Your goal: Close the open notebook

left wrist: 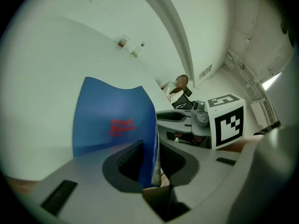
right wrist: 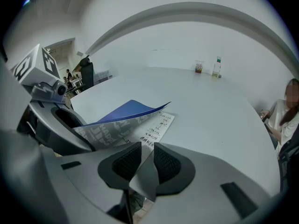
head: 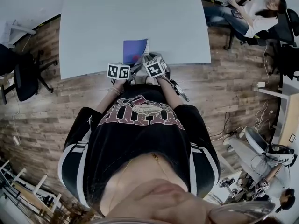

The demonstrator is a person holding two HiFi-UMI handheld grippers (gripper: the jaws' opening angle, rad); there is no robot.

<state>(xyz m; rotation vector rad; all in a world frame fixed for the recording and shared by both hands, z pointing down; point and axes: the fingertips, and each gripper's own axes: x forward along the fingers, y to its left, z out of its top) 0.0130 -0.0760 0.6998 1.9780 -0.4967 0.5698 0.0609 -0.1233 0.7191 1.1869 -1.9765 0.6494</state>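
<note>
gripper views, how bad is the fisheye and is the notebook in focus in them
Left gripper view: heavy fisheye with black corners; the blue cover is sharp, its red print unreadable. Right gripper view: same dark ring, the table far edge bows into an arc; the page handwriting shows but is too small to read.

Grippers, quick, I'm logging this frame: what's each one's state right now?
Left gripper: closed on the notebook's blue cover.
Right gripper: closed on a notebook page.

Notebook cover (left wrist: pixel 114 120) glossy; page (right wrist: pixel 156 127) matt paper; table (head: pixel 140 13) smooth matt
</note>
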